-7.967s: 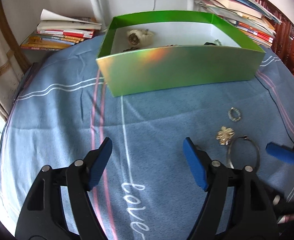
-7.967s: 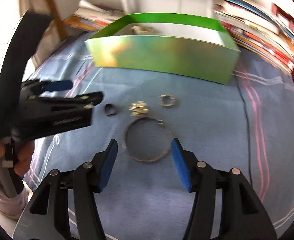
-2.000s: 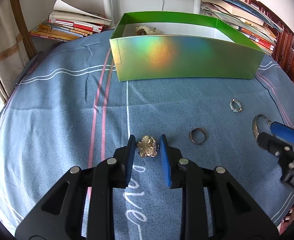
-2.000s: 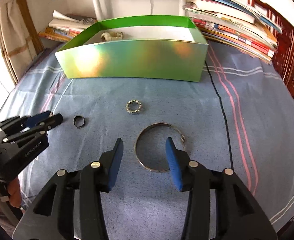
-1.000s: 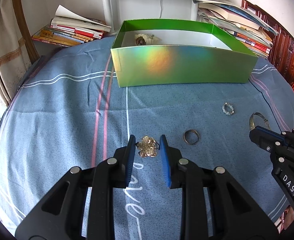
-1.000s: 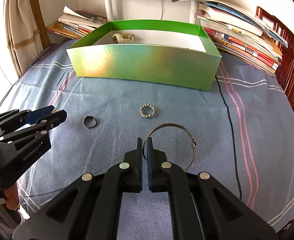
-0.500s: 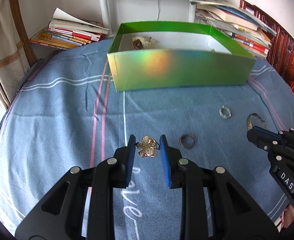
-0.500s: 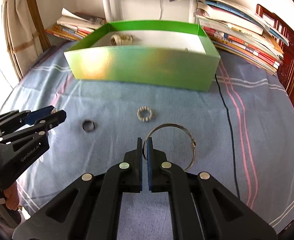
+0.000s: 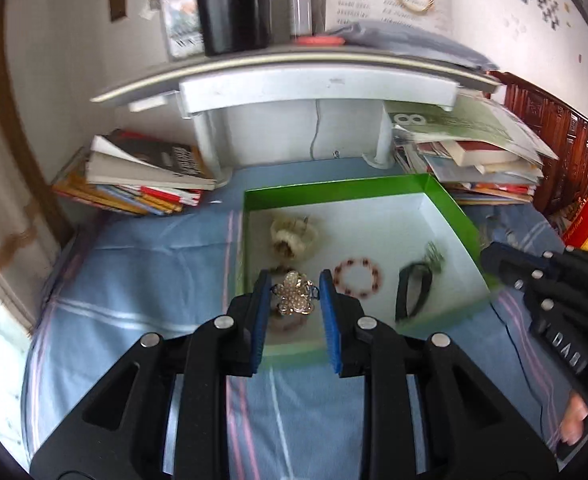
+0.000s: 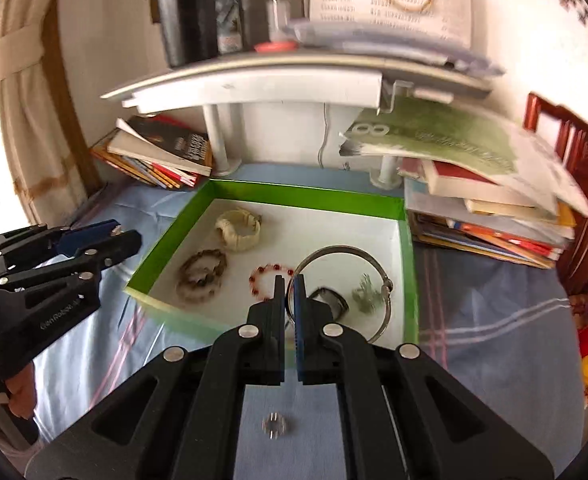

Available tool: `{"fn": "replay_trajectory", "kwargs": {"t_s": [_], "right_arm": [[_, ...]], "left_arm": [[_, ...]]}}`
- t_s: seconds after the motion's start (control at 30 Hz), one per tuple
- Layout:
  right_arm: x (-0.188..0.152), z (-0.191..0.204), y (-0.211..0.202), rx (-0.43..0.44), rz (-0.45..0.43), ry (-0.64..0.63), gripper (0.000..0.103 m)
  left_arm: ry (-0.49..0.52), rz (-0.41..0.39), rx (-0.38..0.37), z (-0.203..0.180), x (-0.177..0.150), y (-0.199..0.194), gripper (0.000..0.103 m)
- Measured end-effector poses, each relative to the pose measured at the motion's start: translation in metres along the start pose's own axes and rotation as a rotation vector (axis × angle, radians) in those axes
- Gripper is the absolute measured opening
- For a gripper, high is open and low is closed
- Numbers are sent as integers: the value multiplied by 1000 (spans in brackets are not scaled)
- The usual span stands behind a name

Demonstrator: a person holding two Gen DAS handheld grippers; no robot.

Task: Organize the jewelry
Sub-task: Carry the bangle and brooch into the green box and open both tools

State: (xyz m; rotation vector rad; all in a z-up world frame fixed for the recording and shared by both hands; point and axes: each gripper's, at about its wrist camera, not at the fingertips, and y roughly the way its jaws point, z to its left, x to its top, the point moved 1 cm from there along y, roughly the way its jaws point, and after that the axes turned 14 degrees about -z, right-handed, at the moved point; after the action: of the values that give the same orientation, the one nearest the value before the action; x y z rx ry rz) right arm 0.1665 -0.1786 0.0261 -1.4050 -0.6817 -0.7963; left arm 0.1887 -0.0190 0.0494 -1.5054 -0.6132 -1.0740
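My left gripper (image 9: 294, 292) is shut on a gold flower brooch (image 9: 294, 299) and holds it in the air over the near left part of the green box (image 9: 333, 192). My right gripper (image 10: 290, 288) is shut on the rim of a silver bangle (image 10: 343, 252) and holds it above the box (image 10: 305, 194). Inside the box lie a cream bracelet (image 10: 238, 229), a brown bead bracelet (image 10: 201, 274), a red bead bracelet (image 10: 268, 274), a dark ring-shaped piece (image 10: 329, 298) and a small greenish ornament (image 10: 365, 296). The left gripper also shows in the right wrist view (image 10: 112, 236).
A small sparkly ring (image 10: 276, 436) lies on the blue cloth (image 10: 493, 340) below my right gripper. Book stacks stand at the left (image 9: 142, 176) and right (image 9: 473, 164) behind the box. A white shelf (image 9: 294, 80) overhangs the back.
Both grippers have risen from the cloth with their pieces and moved forward to hover over the open box. The views now look down into the box.
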Motion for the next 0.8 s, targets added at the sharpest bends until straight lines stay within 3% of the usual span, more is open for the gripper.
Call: {"fn": "replay_trajectory", "kwargs": {"t_s": [0.27,0.33,0.37,0.43,0.57,0.67,0.8], "right_arm": [[2,-14,78,-49,100,9,6],[0,-15,80,-54,112,11,15],[0,-15,75,-45,107,16,19],[-1,-15,54,-40,73,17,28],[-15,-11,-3,18,45,23,29],[-48,-1,-33,60,89,-14,31],[-95,10,-23,49,187,-68,31]], "left_arm": [[-32,154,-30,-8,-13,89,26],[-50,167,-22,-6,-20,96,36],[-55,171,-17,-4,-20,96,48],[-60,154,-13,1,-20,87,50],[-43,115,33,13,-23,43,59],[3,86,73,16,-44,2,66],[37,139,20,-1,-95,-27,67]]}}
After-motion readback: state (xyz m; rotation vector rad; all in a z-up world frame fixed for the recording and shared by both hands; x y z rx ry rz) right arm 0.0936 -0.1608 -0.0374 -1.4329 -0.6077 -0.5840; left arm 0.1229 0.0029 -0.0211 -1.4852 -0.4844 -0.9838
